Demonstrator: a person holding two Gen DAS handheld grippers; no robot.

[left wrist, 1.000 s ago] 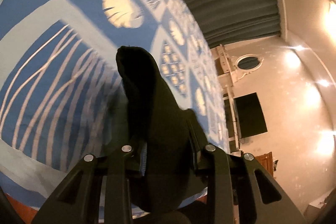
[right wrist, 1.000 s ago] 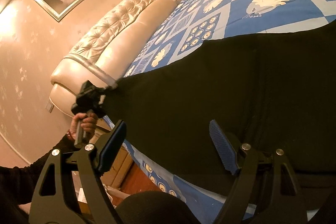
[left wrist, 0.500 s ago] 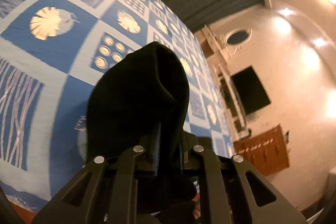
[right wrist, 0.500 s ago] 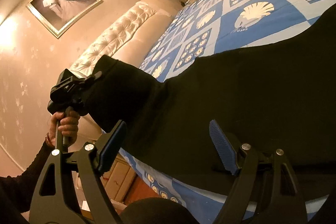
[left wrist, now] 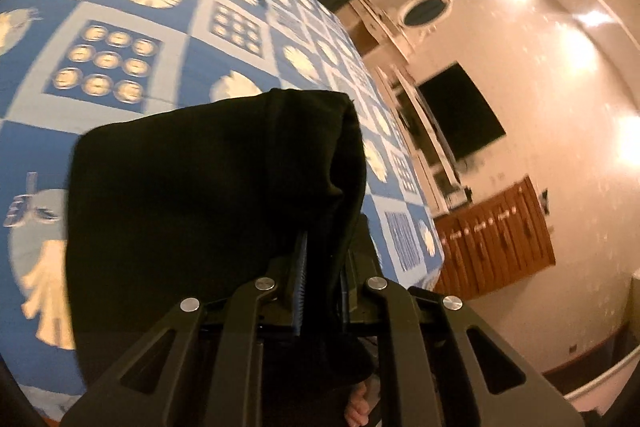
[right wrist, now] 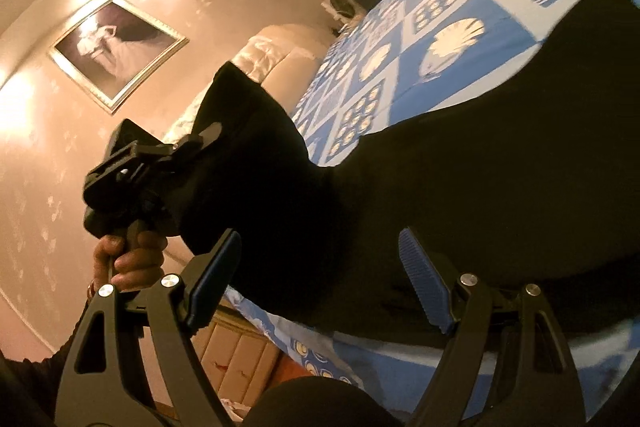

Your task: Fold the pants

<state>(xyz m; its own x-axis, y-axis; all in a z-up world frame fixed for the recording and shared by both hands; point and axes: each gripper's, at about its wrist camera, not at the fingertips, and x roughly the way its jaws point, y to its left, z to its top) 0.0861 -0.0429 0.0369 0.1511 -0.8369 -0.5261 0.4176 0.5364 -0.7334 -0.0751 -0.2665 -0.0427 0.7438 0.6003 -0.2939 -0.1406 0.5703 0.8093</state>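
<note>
Black pants [right wrist: 500, 179] lie across the blue patterned bedspread [right wrist: 480, 39]. My left gripper [left wrist: 320, 279] is shut on one end of the pants [left wrist: 208, 187], which drapes over its fingers and is lifted above the bed. In the right wrist view the left gripper [right wrist: 160, 163] holds that raised end at the left, with a hand below it. My right gripper [right wrist: 320, 279] is open and empty, hovering just above the pants near the bed's front edge.
The bedspread [left wrist: 120, 39] covers the bed. A padded headboard [right wrist: 276, 59] and framed picture [right wrist: 116, 51] are at the left. A wooden cabinet [left wrist: 496, 239] and dark screen [left wrist: 460, 115] stand beyond the bed's far side.
My left gripper has lifted the pants end higher and carried it toward the right gripper, over the rest of the pants. The right gripper has stayed open in place.
</note>
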